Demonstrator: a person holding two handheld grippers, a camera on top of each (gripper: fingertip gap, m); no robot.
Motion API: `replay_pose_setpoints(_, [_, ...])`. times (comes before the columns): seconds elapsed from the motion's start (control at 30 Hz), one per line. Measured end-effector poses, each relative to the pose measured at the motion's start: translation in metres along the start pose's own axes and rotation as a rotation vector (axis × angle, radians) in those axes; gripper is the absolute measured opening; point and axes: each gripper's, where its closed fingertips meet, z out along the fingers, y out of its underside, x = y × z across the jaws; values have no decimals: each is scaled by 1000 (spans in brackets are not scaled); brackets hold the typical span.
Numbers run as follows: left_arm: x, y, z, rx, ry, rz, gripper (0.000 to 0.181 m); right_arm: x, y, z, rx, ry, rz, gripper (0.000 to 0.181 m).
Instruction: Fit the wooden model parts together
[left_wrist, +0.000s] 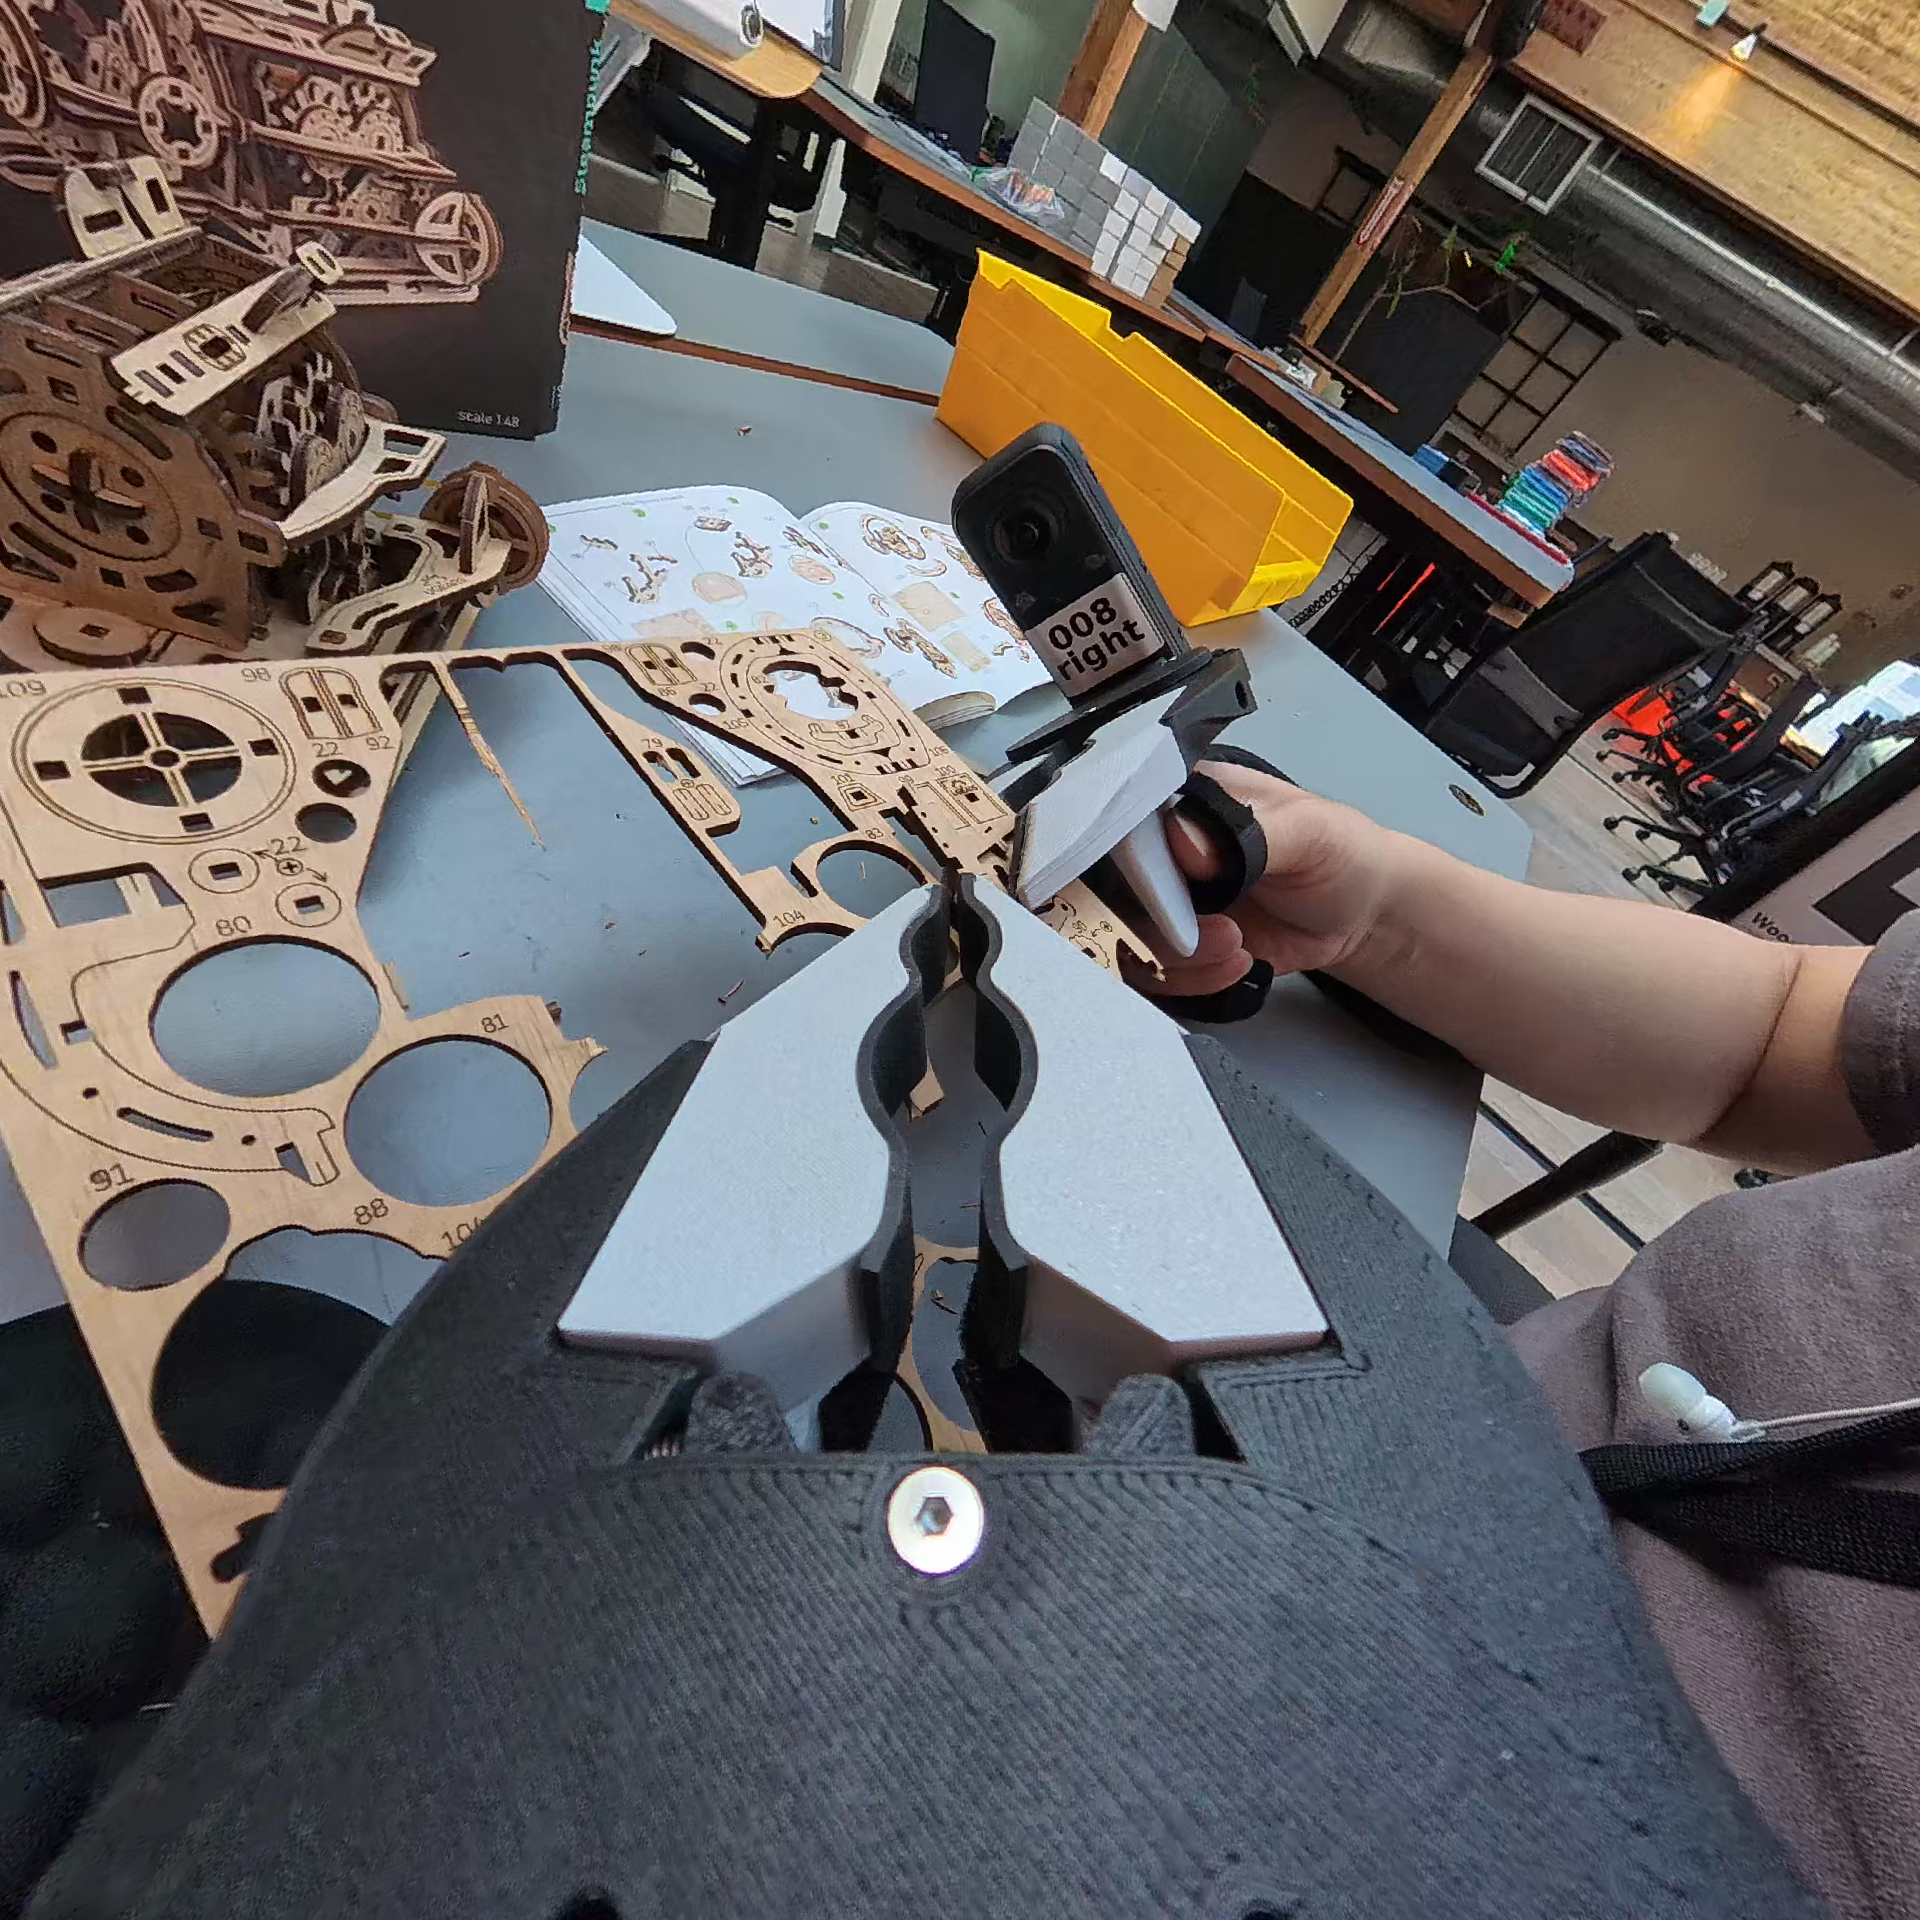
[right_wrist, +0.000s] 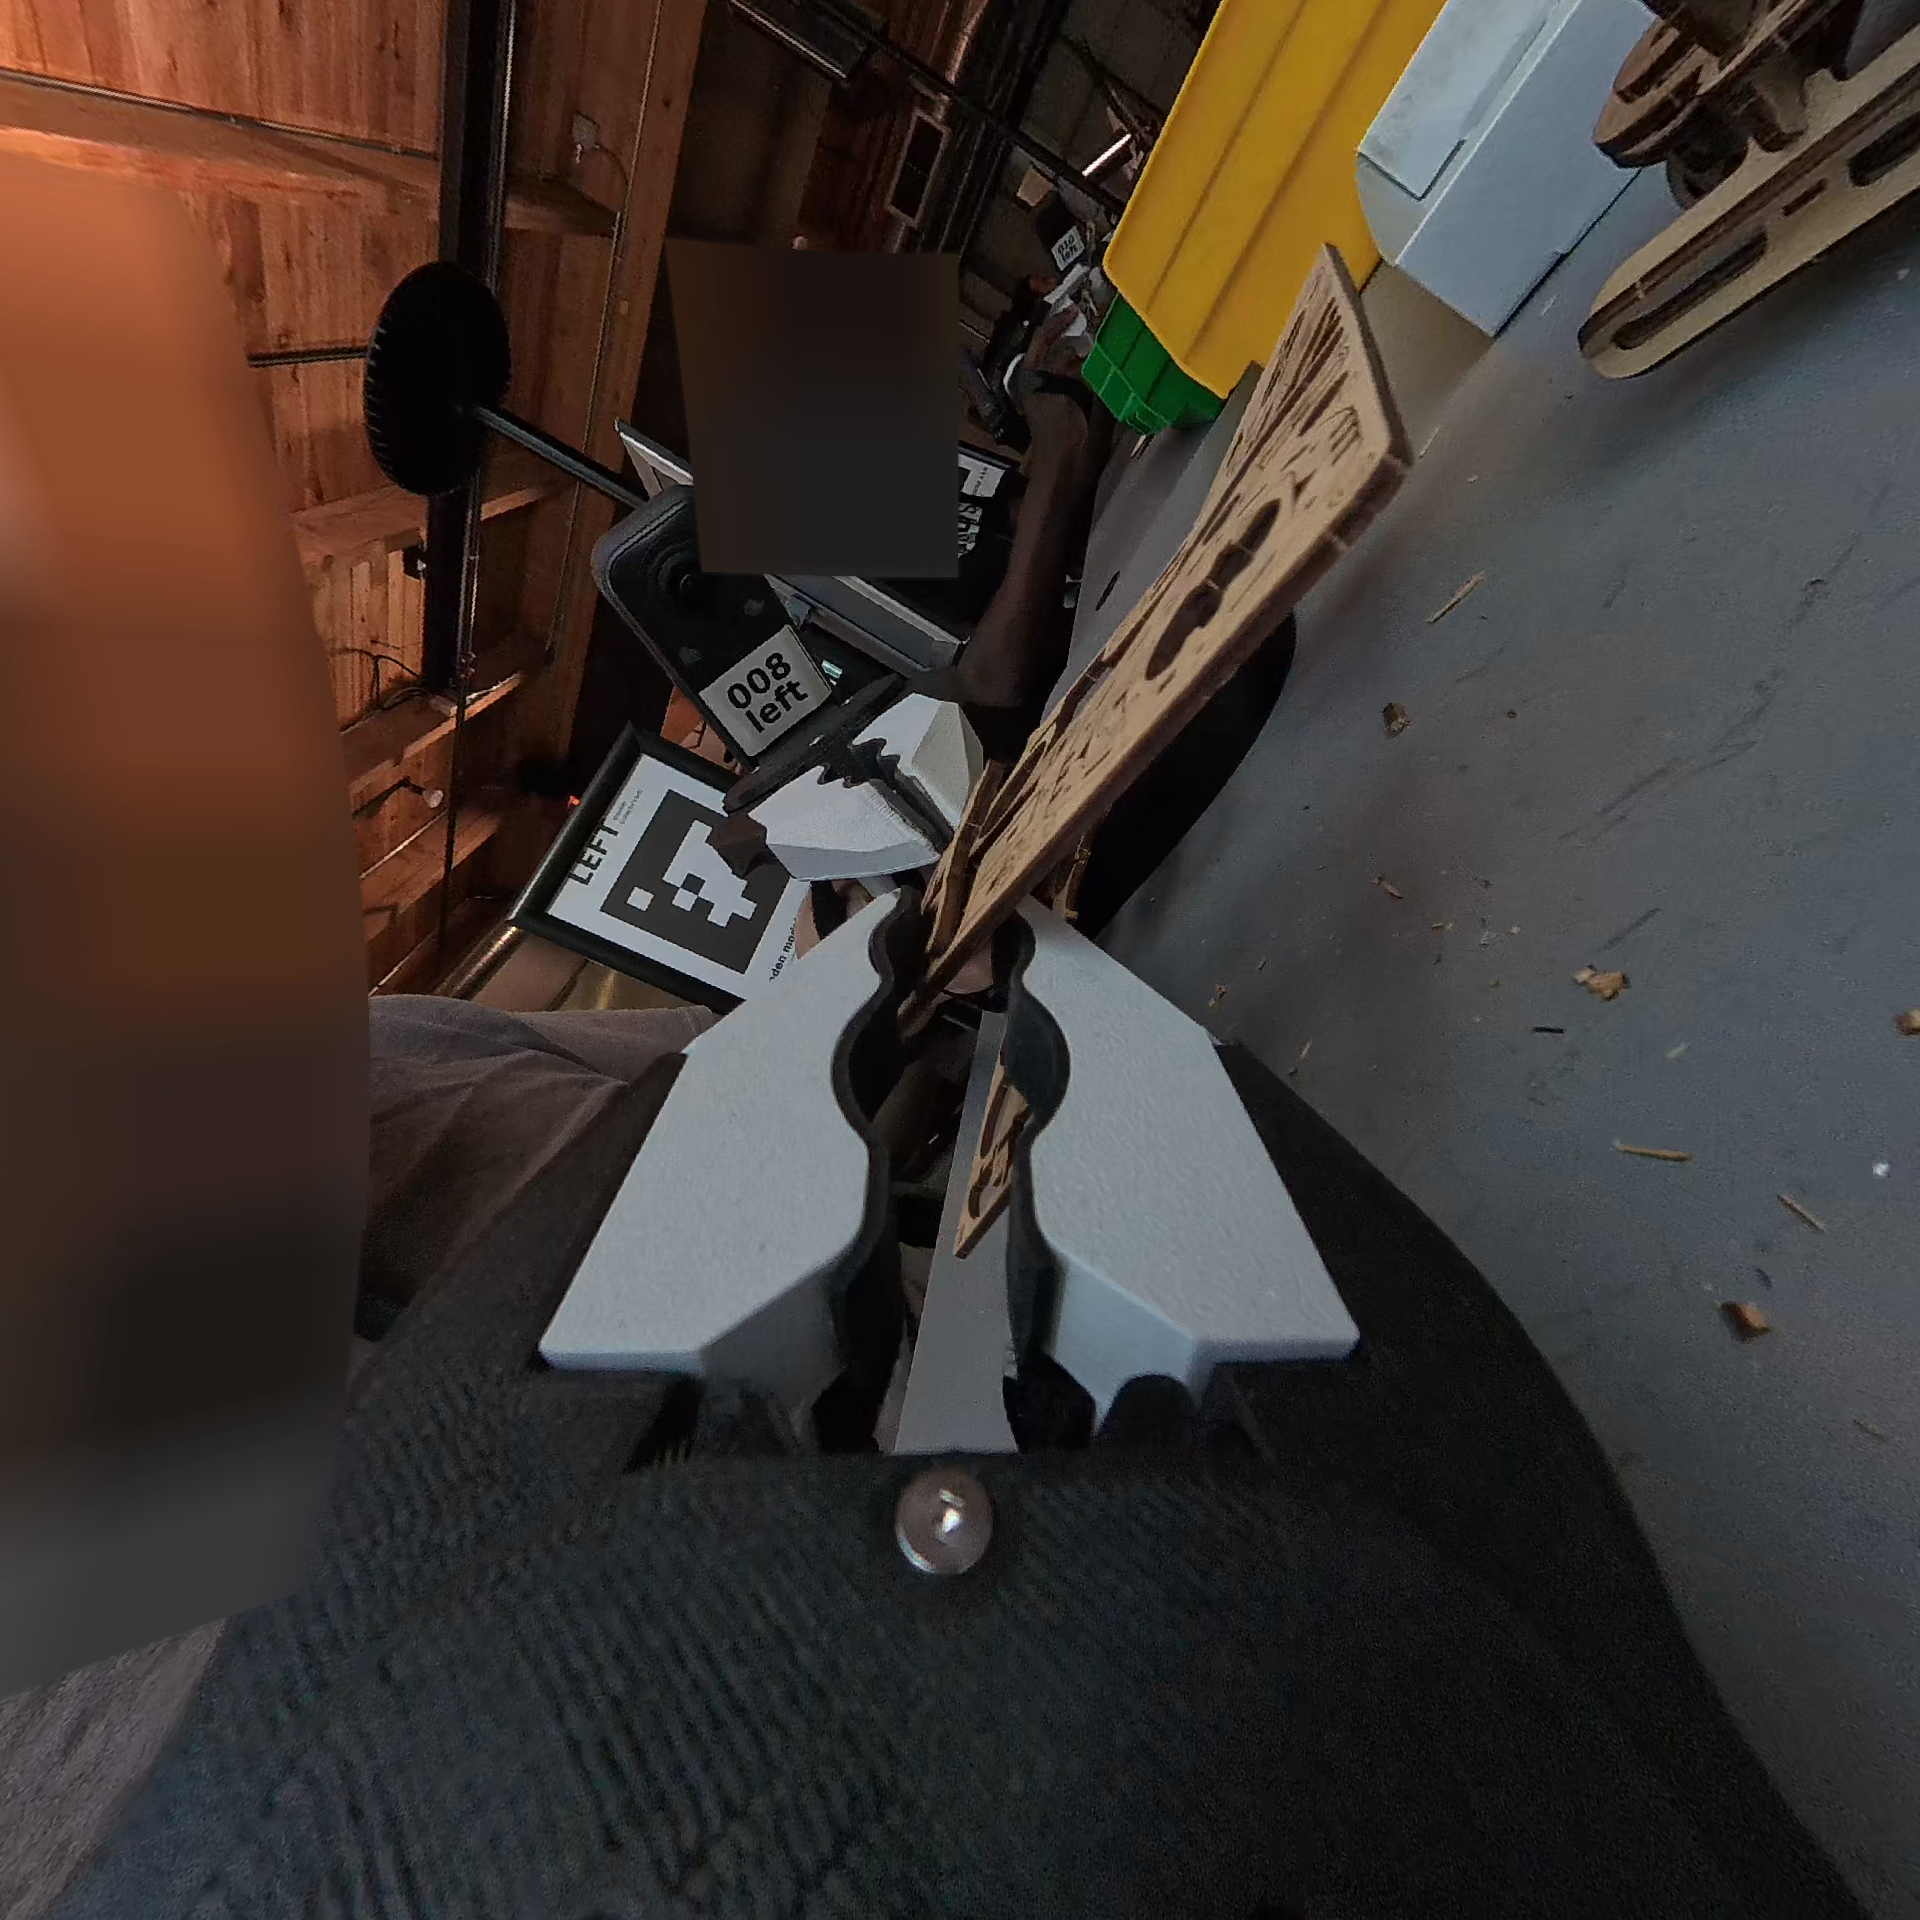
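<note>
A flat laser-cut wooden sheet (left_wrist: 260, 987) with numbered parts and several round holes lies across the grey table (left_wrist: 644, 436). My left gripper (left_wrist: 951, 904) is shut on the sheet's right end, and wood shows between its fingers. My right gripper (left_wrist: 1081, 852), held by a hand, grips the same end from the right. In the right wrist view the right gripper (right_wrist: 956, 951) is shut on the sheet (right_wrist: 1247, 582), which rises tilted off the table. The left gripper (right_wrist: 862, 831) shows just behind it. A partly built wooden model (left_wrist: 156, 488) stands at the far left.
The dark kit box (left_wrist: 436, 208) stands behind the model. An open instruction booklet (left_wrist: 748, 582) lies beyond the sheet, and a yellow bin (left_wrist: 1143, 436) sits at the back right. Wood chips (right_wrist: 1600, 982) are scattered on the table (right_wrist: 1662, 727). A person's lap is at the near edge. My two grippers' fingertips are within a few centimetres of each other. From either gripper's tips it is about 15 cm to the partly built wooden model (left_wrist: 156, 488).
</note>
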Motion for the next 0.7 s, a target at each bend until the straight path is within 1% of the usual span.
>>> replay_pose_setpoints(0.13, [-2,-1,-1,4,2,-18,0,1,-1,-4,3,-16,60,14])
replay_pose_setpoints(0.23, [-2,1,0,-7,-5,-8,0,2,0,-5,-4,-13,80,7])
replay_pose_setpoints(0.3, [-1,2,0,-13,0,-2,0,2,2,-6,-25,-6,65,2])
replay_pose_setpoints(0.47, [5,-3,-1,-3,51,-32,1,-2,7,-3,-58,-4,0,1])
replay_pose_setpoints(0.53, [7,-4,-2,1,59,-18,7,-1,6,-3,-56,-2,3,0])
replay_pose_setpoints(0.63, [8,-2,-1,-12,23,76,10,-2,6,-3,-54,-4,4,1])
replay_pose_setpoints(0.7, [13,-2,-2,-14,-8,210,18,-5,5,-2,-41,-37,32,1])
